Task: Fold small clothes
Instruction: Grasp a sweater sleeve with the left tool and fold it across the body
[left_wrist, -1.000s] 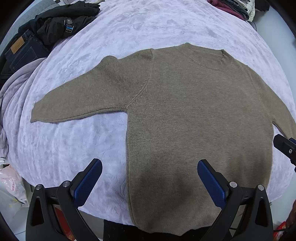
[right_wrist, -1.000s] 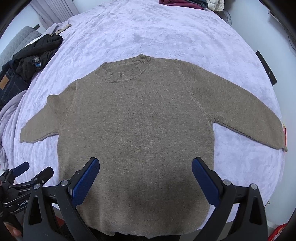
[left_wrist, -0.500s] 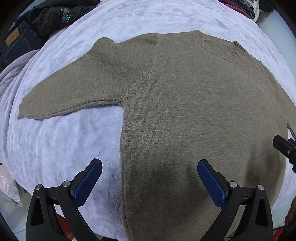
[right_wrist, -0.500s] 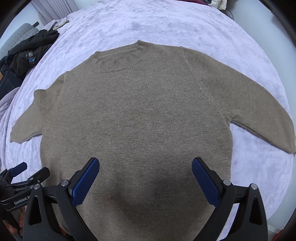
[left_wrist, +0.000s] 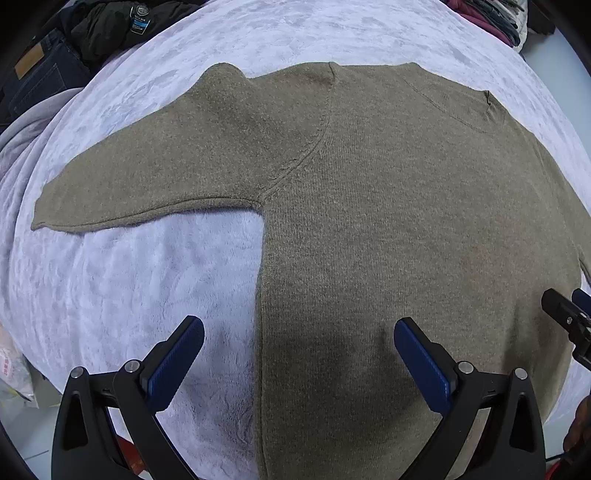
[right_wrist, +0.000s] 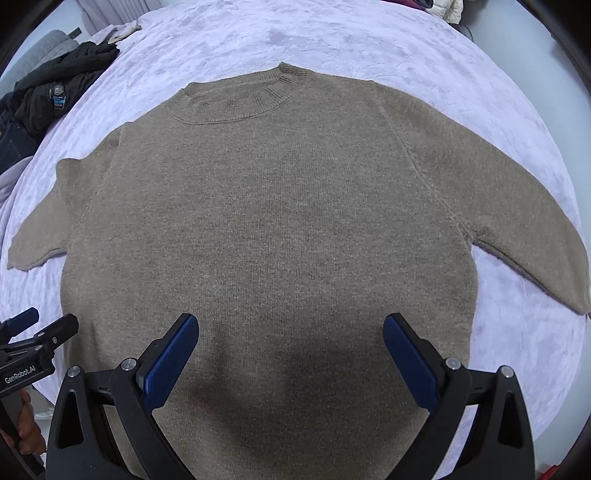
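The sweater (right_wrist: 273, 229) lies flat and unfolded on the bed (right_wrist: 332, 40), sleeves spread outward. Left gripper (left_wrist: 299, 354) and right gripper (right_wrist: 291, 347) hover over its lower body, jaws released and empty. The knit appears soft, limp and light; take hold at a sleeve cuff (left_wrist: 48, 218) or hem corner.

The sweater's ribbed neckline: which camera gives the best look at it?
The right wrist view. There the ribbed collar sits near top centre, its whole curve and ribbing plain. In the left wrist view the collar is pushed toward the upper right, seen at an angle, its ribbing hardly visible.
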